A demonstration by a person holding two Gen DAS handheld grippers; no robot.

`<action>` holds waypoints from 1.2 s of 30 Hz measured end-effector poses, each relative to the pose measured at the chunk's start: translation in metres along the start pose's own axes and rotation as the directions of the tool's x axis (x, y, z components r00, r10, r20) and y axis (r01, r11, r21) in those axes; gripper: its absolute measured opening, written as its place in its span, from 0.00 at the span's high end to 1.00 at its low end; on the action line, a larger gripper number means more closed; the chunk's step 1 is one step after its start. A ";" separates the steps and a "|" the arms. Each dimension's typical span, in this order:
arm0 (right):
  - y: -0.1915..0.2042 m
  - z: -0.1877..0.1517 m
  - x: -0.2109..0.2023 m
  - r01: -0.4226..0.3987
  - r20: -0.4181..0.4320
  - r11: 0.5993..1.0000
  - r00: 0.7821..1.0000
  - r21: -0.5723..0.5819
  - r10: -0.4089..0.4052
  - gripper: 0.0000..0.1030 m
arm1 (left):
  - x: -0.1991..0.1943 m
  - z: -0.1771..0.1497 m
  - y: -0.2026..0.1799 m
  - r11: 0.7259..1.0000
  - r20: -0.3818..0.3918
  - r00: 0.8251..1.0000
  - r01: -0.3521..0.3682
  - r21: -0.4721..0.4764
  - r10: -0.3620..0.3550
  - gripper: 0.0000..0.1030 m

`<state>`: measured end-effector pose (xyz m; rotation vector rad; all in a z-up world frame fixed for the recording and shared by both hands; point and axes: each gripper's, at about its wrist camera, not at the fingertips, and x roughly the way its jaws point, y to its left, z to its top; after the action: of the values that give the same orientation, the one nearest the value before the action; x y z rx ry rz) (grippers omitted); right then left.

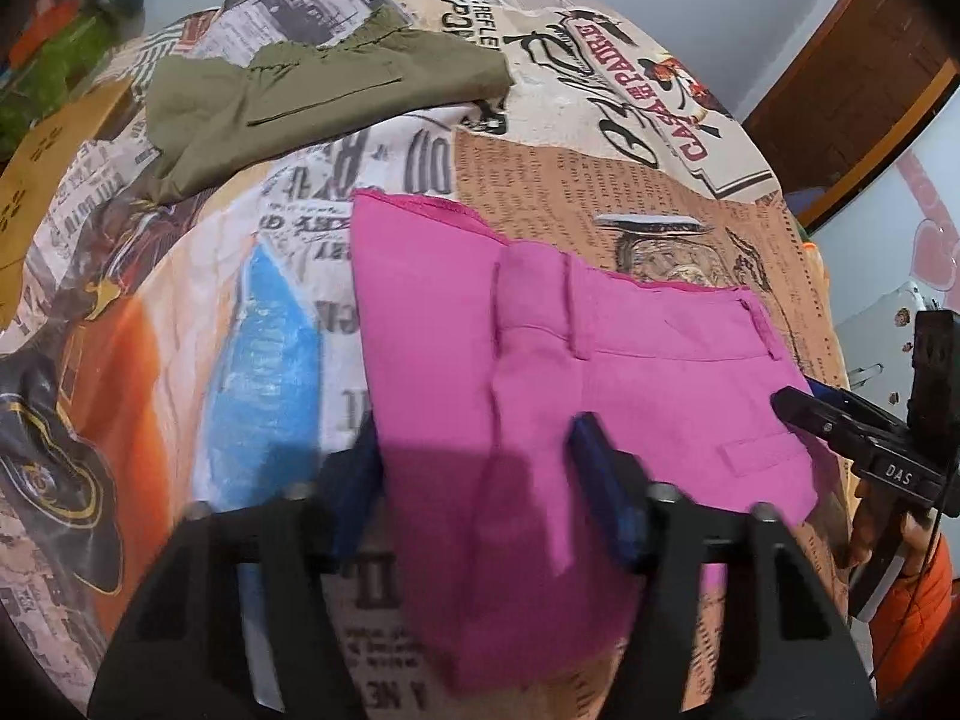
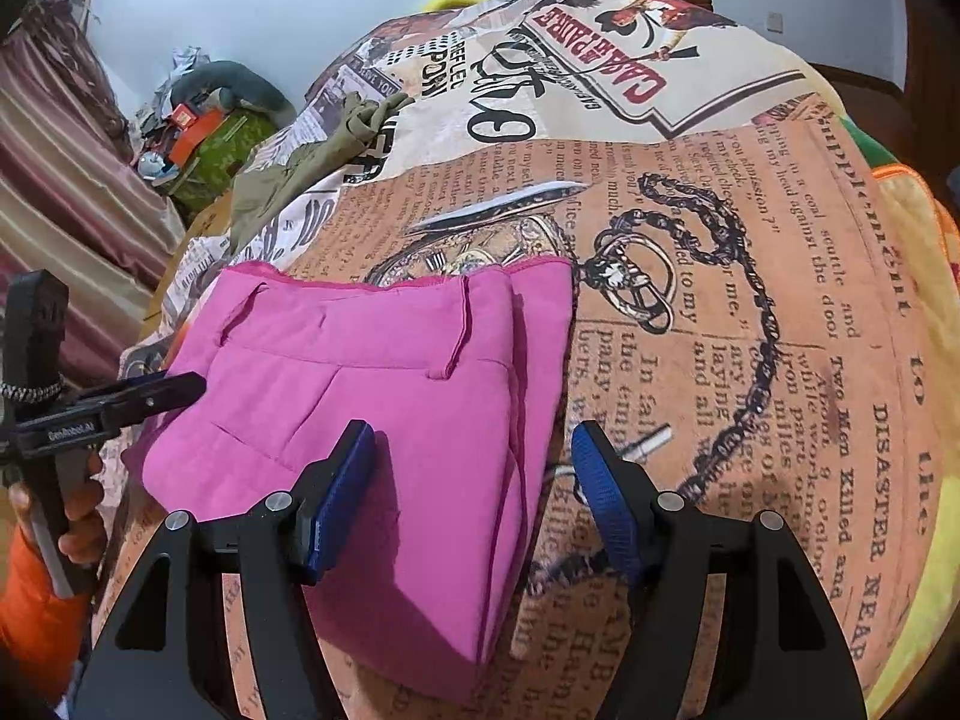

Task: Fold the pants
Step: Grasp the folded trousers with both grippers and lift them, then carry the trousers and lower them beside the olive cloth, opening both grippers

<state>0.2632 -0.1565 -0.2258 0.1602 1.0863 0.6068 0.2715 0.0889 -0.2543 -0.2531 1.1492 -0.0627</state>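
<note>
- Biggest risk as I see it: the pink pants are already folded into a thick, layered packet, and the layers along the right-hand folded side look a bit loose and stepped. Grab only the top layer and the fold underneath probably slides apart or drags open.
- Second worry: the bed cover under them is a soft printed blanket. Pinch too deep and you could catch that fabric too, and the whole thing bunches up.
- Third: the two grippers sit close together over the same small packet, so they could bump each other, or pull in opposite directions and skew the fold.
- Left gripper: wide open, blue pads well apart, straddling the near-left part of the pants. It holds nothing; whether the pads touch the cloth or just float over it, I can't tell.
- Right gripper: also wide open, empty. Its left pad is over the pink fabric, its right pad is over bare blanket, so the folded side edge runs between them. No pinch on anything.
- Where the pants are: lying flat around the middle of the bed, toward its near edge, waistband on the far side.
- The olive pants sit well apart, toward the far-left part of the bed, out of the way.
</note>
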 end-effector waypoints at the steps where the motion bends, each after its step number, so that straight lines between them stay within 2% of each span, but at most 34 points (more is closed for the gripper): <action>1: 0.000 0.001 0.001 0.000 -0.004 1.000 1.000 0.008 0.000 0.38 | 0.001 0.001 -0.003 1.000 -0.003 1.000 0.000 0.002 0.000 0.55; 2: -0.001 0.002 0.001 0.001 -0.006 1.000 1.000 0.014 0.000 0.40 | 0.002 0.003 -0.005 1.000 -0.005 1.000 0.000 0.006 0.000 0.61; 3: -0.001 0.003 0.002 0.002 -0.007 1.000 1.000 0.019 -0.002 0.46 | 0.003 0.004 -0.007 1.000 -0.007 1.000 0.000 0.010 0.000 0.65; 5: 0.000 0.005 0.003 0.002 -0.011 1.000 1.000 0.020 -0.002 0.58 | 0.005 0.005 -0.011 1.000 -0.011 1.000 -0.006 0.015 0.006 0.69; 7: 0.001 0.006 0.004 -0.002 -0.015 1.000 1.000 0.023 0.002 0.64 | 0.005 0.006 -0.014 0.999 -0.008 1.000 -0.022 0.024 0.022 0.71; 11: 0.001 0.007 0.000 -0.003 -0.008 1.000 1.000 0.026 0.003 0.80 | 0.000 0.003 -0.028 0.990 0.026 0.995 -0.103 0.092 0.101 0.78; 14: 0.006 0.009 -0.007 0.004 0.008 1.000 1.000 -0.003 -0.004 0.87 | -0.006 0.003 -0.035 0.982 0.051 0.989 -0.141 0.123 0.135 0.84; 18: 0.018 0.016 -0.021 0.010 0.038 0.998 0.999 -0.060 -0.008 0.88 | -0.017 0.008 -0.032 0.986 0.064 0.991 -0.127 0.111 0.121 0.93; 21: 0.025 0.022 -0.031 0.005 0.065 0.997 0.998 -0.078 0.000 0.89 | -0.027 0.011 -0.029 0.990 0.073 0.994 -0.095 0.105 0.087 0.93; 24: 0.032 0.027 -0.040 0.004 0.093 0.996 0.996 -0.091 0.004 0.89 | -0.037 0.011 -0.030 0.989 0.092 0.992 -0.095 0.113 0.084 0.94; 29: 0.047 0.039 -0.051 -0.001 0.135 0.993 0.991 -0.115 0.017 0.89 | -0.063 0.015 -0.027 0.989 0.153 0.985 -0.101 0.111 0.083 0.94; 36: 0.074 0.065 -0.060 0.007 0.195 0.985 0.981 -0.172 0.027 0.89 | -0.095 0.042 -0.015 0.989 0.236 0.967 -0.118 0.094 0.093 0.94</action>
<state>0.2720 -0.1161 -0.1178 0.0732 0.8386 0.6760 0.2717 0.0978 -0.1497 -0.0994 0.9229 -0.0004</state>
